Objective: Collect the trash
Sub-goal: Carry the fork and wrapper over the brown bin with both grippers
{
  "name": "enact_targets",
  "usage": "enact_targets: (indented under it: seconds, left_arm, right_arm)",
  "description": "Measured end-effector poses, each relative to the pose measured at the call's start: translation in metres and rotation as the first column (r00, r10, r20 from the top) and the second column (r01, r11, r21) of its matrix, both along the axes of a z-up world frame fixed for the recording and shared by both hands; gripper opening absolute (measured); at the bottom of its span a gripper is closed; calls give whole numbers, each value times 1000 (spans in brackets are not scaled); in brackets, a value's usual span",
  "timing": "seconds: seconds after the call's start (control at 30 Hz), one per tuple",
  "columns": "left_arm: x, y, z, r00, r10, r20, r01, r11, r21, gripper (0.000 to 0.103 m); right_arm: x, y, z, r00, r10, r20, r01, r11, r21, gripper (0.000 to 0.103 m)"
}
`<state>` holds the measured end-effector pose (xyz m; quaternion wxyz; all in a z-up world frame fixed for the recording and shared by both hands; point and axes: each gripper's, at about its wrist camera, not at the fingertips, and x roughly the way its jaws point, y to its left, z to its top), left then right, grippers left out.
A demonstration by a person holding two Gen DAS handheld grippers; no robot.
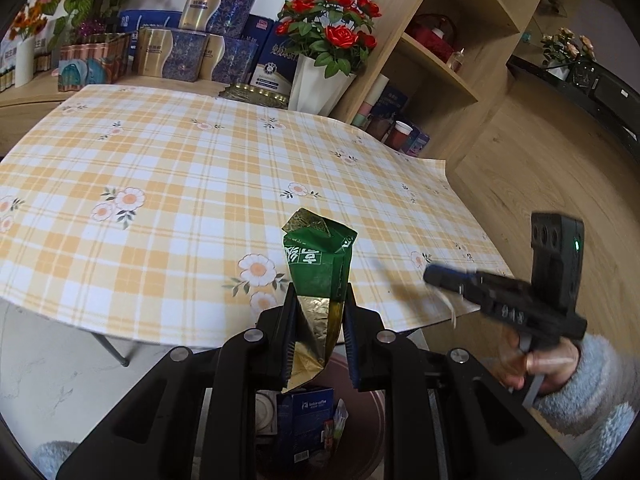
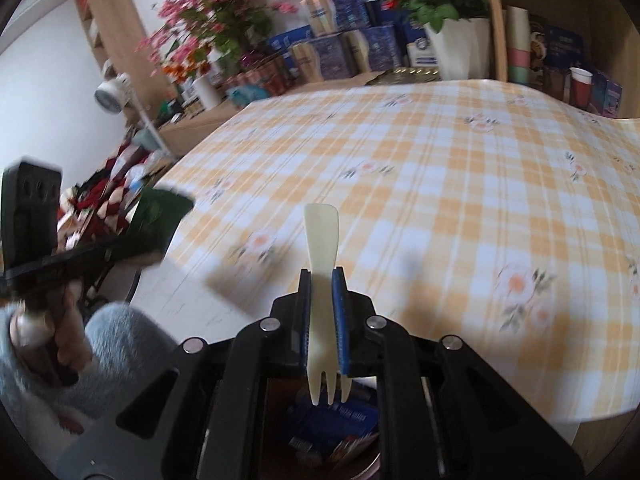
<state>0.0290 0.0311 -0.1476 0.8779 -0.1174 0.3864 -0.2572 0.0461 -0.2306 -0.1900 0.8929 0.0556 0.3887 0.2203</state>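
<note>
Left gripper [image 1: 320,308] clamps green-gold wrapper [image 1: 318,276], right gripper [image 2: 324,300] pinches plastic fork [image 2: 322,304]; both near table edge [image 1: 120,320] above bin [image 1: 360,432]. Thin fork may slip and miss.

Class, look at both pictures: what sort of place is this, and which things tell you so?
Probably a room in a home, perhaps a living or dining room. A table with a checked, flowered tablecloth, wooden shelves holding cups and boxes, and a vase of red roses suggest it.
</note>
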Motion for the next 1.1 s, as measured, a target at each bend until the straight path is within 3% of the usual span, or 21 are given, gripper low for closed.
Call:
enact_targets:
  seconds: [0.27, 0.43, 0.77, 1.1]
  left_arm:
    - [-23, 15, -1, 1000, 15, 4, -15, 1000, -2, 20]
    - [-30, 22, -4, 1000, 27, -4, -27, 1000, -14, 20]
    - [-35, 28, -7, 999, 42, -5, -42, 999, -2, 20]
    - [-35, 25, -14, 999, 34, -23, -34, 999, 5, 20]
  right_arm:
    - [-49, 47, -39, 985, 139, -101, -147, 986, -84, 14]
    - [-54, 69, -73, 968, 180, -176, -203, 972, -121, 14]
    - [-42, 89, -142, 936, 150, -318, -222, 953, -205, 14]
    - [-36, 82, -150, 936, 86, -342, -174, 956, -236, 16]
